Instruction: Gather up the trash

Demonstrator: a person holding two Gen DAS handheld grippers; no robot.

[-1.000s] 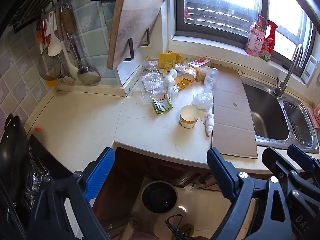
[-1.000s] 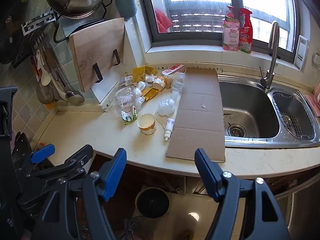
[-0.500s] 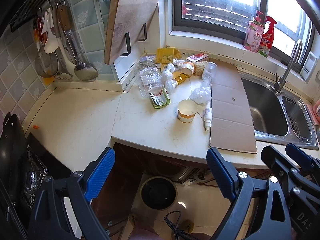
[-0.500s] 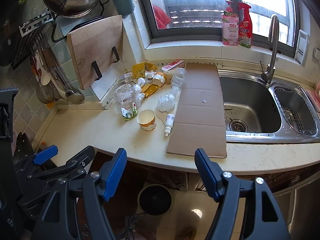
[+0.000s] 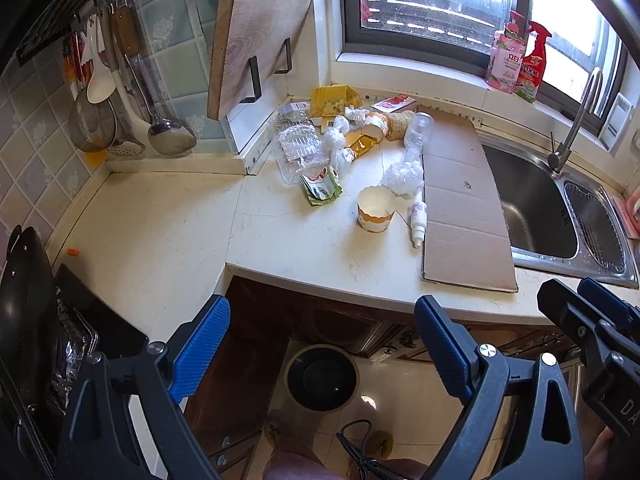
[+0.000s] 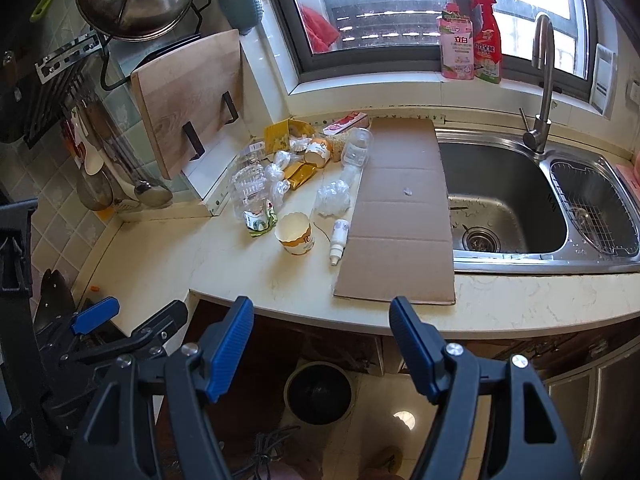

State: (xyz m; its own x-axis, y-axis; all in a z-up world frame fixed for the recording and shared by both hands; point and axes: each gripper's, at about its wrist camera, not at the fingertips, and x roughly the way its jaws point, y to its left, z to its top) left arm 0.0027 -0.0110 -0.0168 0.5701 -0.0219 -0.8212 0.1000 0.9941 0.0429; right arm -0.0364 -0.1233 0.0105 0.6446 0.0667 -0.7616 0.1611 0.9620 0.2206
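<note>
Left wrist view: both grippers wide open and empty, held short of the counter edge.

Your left gripper and right gripper hang above the round trash bin on the floor. Nearest on the countertop stands the paper cup: light and easily crushed, so pinch its rim wall gently. Beside it lies a small white bottle, touching the flat cardboard; behind are soft crumpled plastic wrap and a clear bottle, likely slippery.
</note>
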